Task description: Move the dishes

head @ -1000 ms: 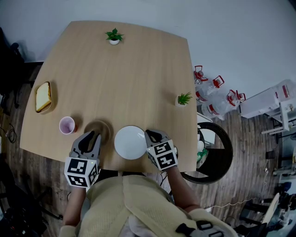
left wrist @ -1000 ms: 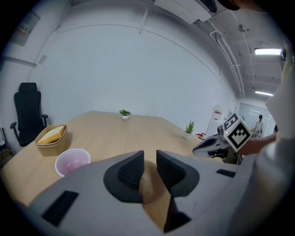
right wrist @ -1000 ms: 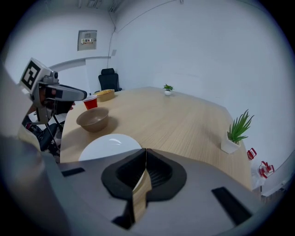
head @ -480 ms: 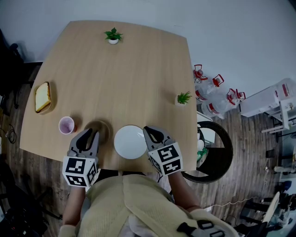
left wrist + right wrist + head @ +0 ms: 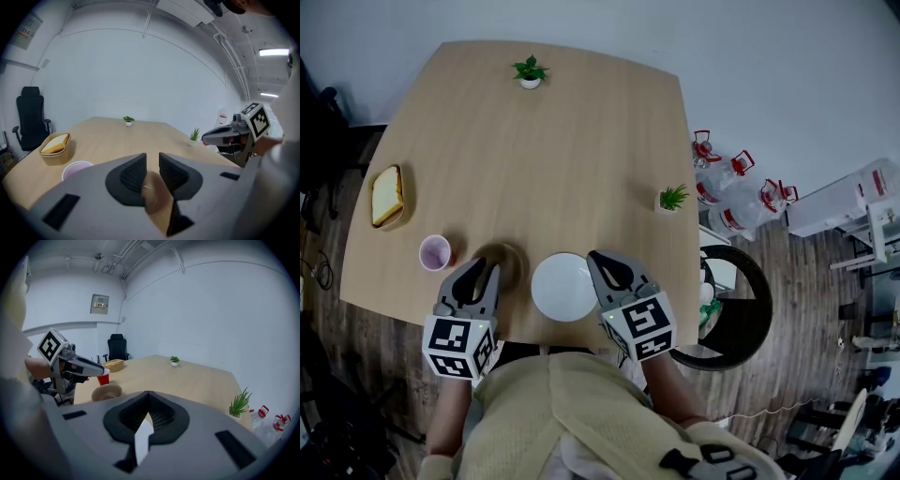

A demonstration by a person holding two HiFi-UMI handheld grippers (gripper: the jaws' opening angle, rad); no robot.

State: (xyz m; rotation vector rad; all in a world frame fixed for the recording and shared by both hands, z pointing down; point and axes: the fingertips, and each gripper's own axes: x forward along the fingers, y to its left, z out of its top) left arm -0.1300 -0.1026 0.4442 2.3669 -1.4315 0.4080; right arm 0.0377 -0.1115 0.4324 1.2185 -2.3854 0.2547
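Lifted since a second ago, the right gripper [image 5: 598, 264] sits closer to the head camera, its marker cube larger in that view, and the plate [image 5: 563, 288] has shifted slightly with it; the left gripper [image 5: 484, 274] has barely stirred. At the near edge of the table [image 5: 562, 159], the right gripper's jaws are pressed together on the plate's right-hand rim, which shows in the right gripper view as a thin white sliver pinched between the pads. The rest of the plate spreads away from those jaws towards the left gripper. The left gripper's jaws are clamped on the near rim of the bowl [image 5: 502, 265], a narrow gap between the pads filled by the brown wall. The bowl lies just ahead of the left gripper's tips and just beside the plate, so both dishes sit between the two grippers. A cup [image 5: 435, 252] stands near the left gripper's outer side, apart from the bowl. Further left, a basket [image 5: 390, 214] holds bread [image 5: 386, 194]. One plant [image 5: 530, 72] stands at the far edge and a second plant [image 5: 673, 199] at the right edge.
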